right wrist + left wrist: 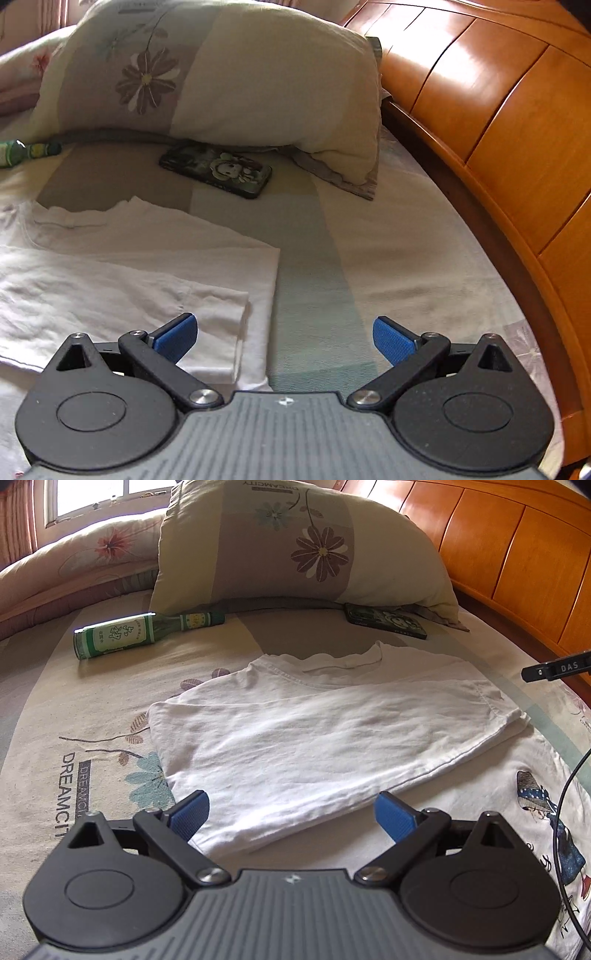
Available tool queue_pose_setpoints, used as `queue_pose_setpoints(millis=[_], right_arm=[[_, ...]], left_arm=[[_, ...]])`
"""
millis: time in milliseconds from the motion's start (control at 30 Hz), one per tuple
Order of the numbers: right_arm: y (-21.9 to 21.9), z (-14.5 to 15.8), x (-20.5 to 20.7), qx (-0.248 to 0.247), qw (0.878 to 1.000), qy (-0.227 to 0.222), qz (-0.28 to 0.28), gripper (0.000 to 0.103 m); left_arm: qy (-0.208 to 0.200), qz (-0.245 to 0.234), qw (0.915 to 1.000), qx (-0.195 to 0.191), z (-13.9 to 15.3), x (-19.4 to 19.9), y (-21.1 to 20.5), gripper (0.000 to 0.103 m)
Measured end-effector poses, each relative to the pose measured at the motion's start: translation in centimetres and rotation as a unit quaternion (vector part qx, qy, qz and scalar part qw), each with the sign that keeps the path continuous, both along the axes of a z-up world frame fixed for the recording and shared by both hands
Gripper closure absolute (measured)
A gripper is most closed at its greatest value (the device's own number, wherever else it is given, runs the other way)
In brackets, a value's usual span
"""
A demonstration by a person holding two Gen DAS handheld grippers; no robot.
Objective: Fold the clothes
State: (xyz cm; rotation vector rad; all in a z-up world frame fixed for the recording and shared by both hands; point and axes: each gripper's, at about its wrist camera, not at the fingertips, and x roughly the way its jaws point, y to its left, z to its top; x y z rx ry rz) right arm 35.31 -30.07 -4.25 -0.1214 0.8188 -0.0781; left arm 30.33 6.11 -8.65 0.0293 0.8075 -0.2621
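1. The white T-shirt (314, 731) lies flat on the bed (44, 709), just ahead of both tools, with one side already folded over the body. The neckline points away toward the pillow (295, 542).
2. The left hand-held gripper (291, 816) is spread wide and holds nothing. The diagonal folded edge and near hem lie directly before its blue pads (190, 814).
3. The right hand-held gripper (284, 338) is likewise wide open and empty. Its left pad hangs over the shirt's folded right edge, its right pad over bare sheet.
4. Likely next is gathering the near hem to fold it up toward the collar. Bring each tool down squarely on its own corner so that all layers are pinched together, not just the top one.
5. Lift both corners evenly; the thin cotton will sag and skew if one side leads.
6. Lay the hem short of the green glass bottle (144, 633) and phone (218, 170) beyond the collar, so that neither gets nudged.
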Motion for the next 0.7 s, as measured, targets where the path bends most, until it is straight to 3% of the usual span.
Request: queue_pose_setpoints(millis=[133,233,300,433,533,633,700], right_arm=[[1.5,-0.6,-0.1,0.131,0.987,-0.013,0.089,0.0],[4.2,-2.5,1.0,0.183,0.973,-0.002,0.141,0.0],[5.8,-4.0,1.2,0.178,0.972,0.011,0.153,0.0],[7.8,-6.2,0.9,0.145,0.976,0.031,0.16,0.0],[8.2,-6.8,-0.1,0.11,0.981,0.029,0.159,0.0],[8.5,-5.8,-1.9,0.098,0.983,0.012,0.156,0.0],[8.9,-5.4,-3.1,0.099,0.984,0.007,0.149,0.0]], left_arm=[[-0.022,-0.003,0.9994,-0.027,-0.6,0.3,1.0,0.007],[-0.051,-0.021,0.9968,-0.058,-1.1,0.4,1.8,0.007],[-0.061,-0.032,0.9949,-0.074,-1.6,0.5,2.6,0.007],[0.042,0.048,0.9961,-0.062,-3.3,2.4,4.5,0.008],[0.034,0.063,0.9922,-0.102,-1.5,2.0,5.6,0.007],[-0.021,0.034,0.9907,-0.13,1.0,1.4,6.0,0.005],[-0.034,0.006,0.989,-0.144,1.7,2.6,5.7,0.004]])
